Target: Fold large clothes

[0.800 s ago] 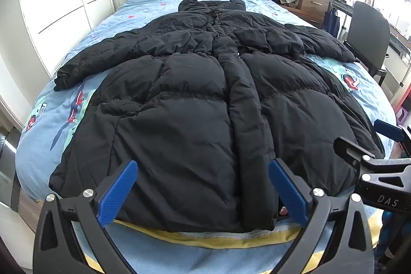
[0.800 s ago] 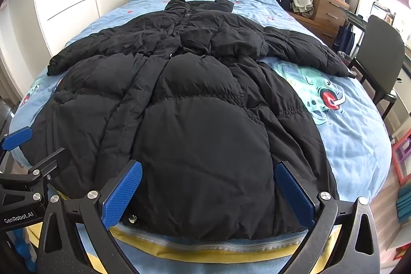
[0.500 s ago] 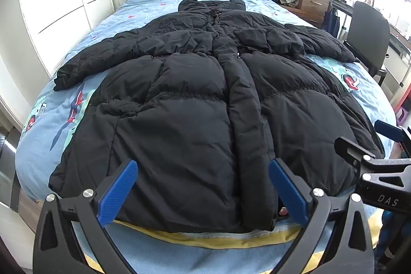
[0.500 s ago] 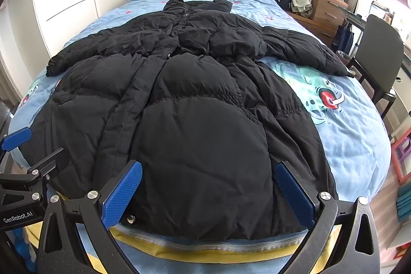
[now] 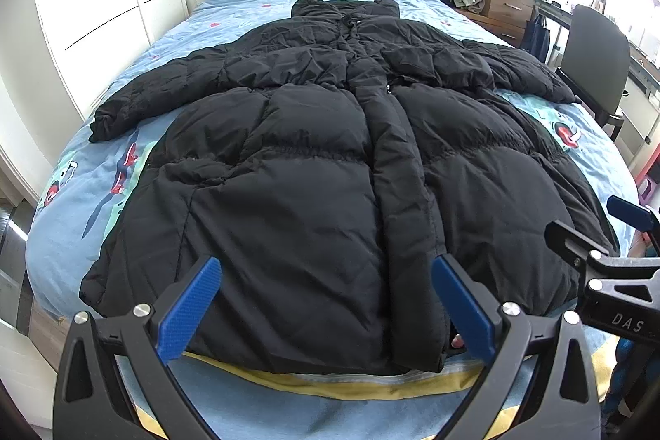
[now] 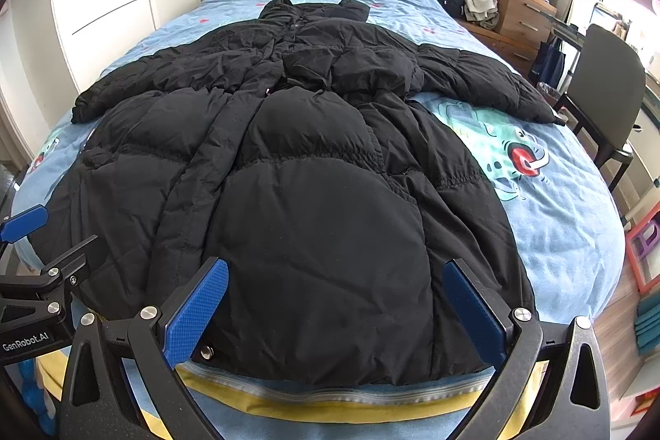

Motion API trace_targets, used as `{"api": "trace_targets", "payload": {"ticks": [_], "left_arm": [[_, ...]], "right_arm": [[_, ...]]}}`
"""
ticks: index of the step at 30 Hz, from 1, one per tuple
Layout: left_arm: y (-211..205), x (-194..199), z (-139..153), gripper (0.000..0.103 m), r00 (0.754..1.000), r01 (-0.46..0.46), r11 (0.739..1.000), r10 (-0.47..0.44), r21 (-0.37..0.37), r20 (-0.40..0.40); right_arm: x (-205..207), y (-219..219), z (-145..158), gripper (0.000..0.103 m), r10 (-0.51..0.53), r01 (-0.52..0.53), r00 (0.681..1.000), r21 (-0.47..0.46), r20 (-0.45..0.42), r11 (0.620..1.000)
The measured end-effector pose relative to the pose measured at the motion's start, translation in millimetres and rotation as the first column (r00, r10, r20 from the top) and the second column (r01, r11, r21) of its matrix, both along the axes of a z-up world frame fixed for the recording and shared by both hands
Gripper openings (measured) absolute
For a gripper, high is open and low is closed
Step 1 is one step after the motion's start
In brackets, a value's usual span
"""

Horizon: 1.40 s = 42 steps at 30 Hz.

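Coat [image 5: 313, 201] lies spread flat on bed [image 5: 82, 192], sleeves out; no fold made. Left tool [image 5: 326, 312] and right tool [image 6: 336, 312] both released, empty, at hem.

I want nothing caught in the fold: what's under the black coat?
The coat lies flat on the blue cartoon-print bedspread, its hem near a yellow band at the foot. Whatever lies beneath the coat's middle is covered and cannot be seen.
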<state>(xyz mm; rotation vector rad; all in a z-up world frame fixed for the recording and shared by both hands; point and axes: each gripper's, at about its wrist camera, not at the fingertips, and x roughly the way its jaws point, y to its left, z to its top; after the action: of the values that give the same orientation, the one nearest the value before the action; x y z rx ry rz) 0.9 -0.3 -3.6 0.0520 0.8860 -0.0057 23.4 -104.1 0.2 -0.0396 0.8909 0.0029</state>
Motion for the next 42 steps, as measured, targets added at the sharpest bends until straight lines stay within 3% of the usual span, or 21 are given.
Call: {"api": "trace_targets", "payload": {"ticks": [42], "left_arm": [[-10,1,2,0.103,0.999,0.052,0.999,-0.052,0.007,0.006]], "right_arm": [[3,-9,12,0.102,-0.014,0.015,0.999,-0.002,0.042,1.0]]}}
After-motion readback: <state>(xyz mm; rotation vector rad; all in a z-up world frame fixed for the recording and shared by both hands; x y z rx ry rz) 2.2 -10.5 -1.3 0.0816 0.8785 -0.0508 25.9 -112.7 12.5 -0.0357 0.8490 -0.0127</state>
